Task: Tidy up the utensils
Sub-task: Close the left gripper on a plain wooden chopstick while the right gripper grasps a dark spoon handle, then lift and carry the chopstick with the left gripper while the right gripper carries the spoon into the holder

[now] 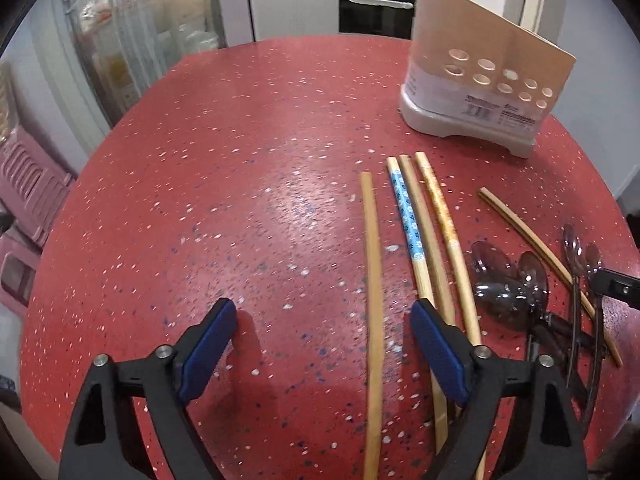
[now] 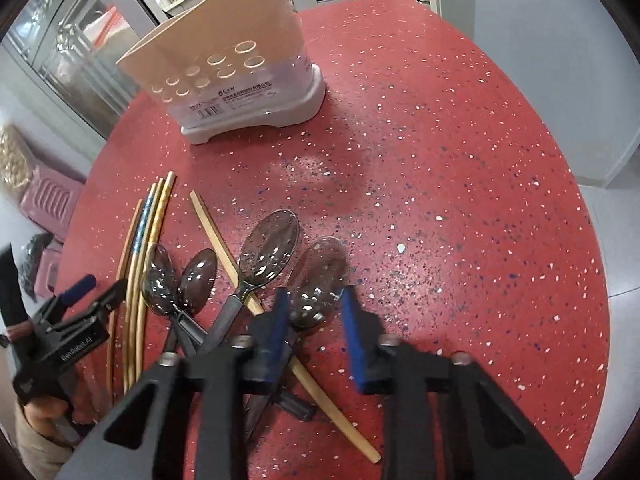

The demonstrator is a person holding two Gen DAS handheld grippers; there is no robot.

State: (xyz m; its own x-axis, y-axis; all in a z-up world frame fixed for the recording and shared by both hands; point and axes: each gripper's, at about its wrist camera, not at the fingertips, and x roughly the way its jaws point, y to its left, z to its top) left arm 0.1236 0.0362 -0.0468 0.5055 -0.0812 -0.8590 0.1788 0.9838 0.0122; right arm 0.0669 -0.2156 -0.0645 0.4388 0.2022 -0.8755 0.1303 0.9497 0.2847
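Several bamboo chopsticks (image 1: pixel 416 232) lie side by side on the red speckled table (image 1: pixel 240 168); one more chopstick (image 2: pixel 224 248) lies apart among several clear dark plastic spoons (image 2: pixel 268 252). A beige utensil holder (image 1: pixel 480 80) with round holes stands at the back. My left gripper (image 1: pixel 324 316) is open just above the table, its right finger over the chopsticks. My right gripper (image 2: pixel 314 304) is open, its fingers on either side of the rightmost spoon (image 2: pixel 320 276). The holder also shows in the right wrist view (image 2: pixel 240 76).
The round table's edge curves off on both sides. Pink plastic stools (image 1: pixel 28 184) stand left of the table. A kitchen counter and oven (image 1: pixel 376 4) are behind. The left gripper shows in the right wrist view (image 2: pixel 80 312).
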